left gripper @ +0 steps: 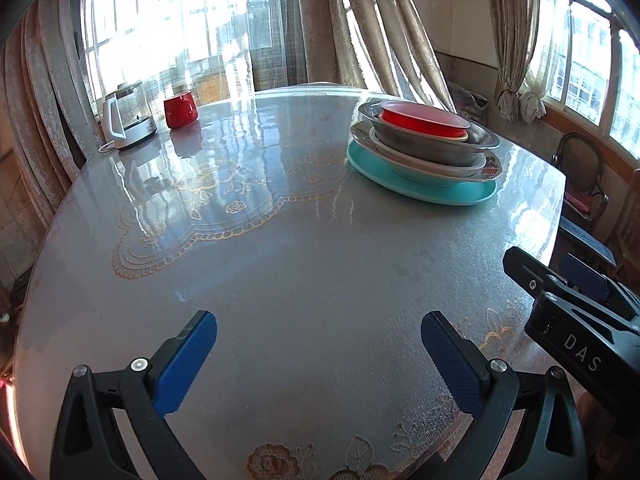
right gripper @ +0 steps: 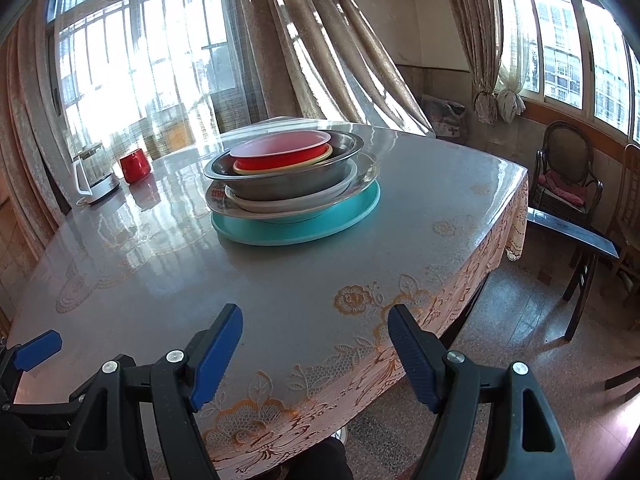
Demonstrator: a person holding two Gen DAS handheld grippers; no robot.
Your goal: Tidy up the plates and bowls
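A stack of dishes stands on the table: a teal plate (left gripper: 452, 193) at the bottom, a patterned plate (left gripper: 490, 168) and a white dish on it, then a steel bowl (left gripper: 424, 144) holding a red bowl (left gripper: 424, 120). The right wrist view shows the same stack: teal plate (right gripper: 340, 220), steel bowl (right gripper: 280, 180), red bowl (right gripper: 280, 152). My left gripper (left gripper: 318, 344) is open and empty above the near table, well short of the stack. My right gripper (right gripper: 314, 340) is open and empty over the table's near edge; it also shows in the left wrist view (left gripper: 560, 280).
A glass kettle (left gripper: 128, 120) and a red mug (left gripper: 180, 109) stand at the table's far left. The table (left gripper: 280, 260) has a glossy lace-patterned cover. Chairs (right gripper: 568, 176) stand to the right by the windows. Curtains hang behind the table.
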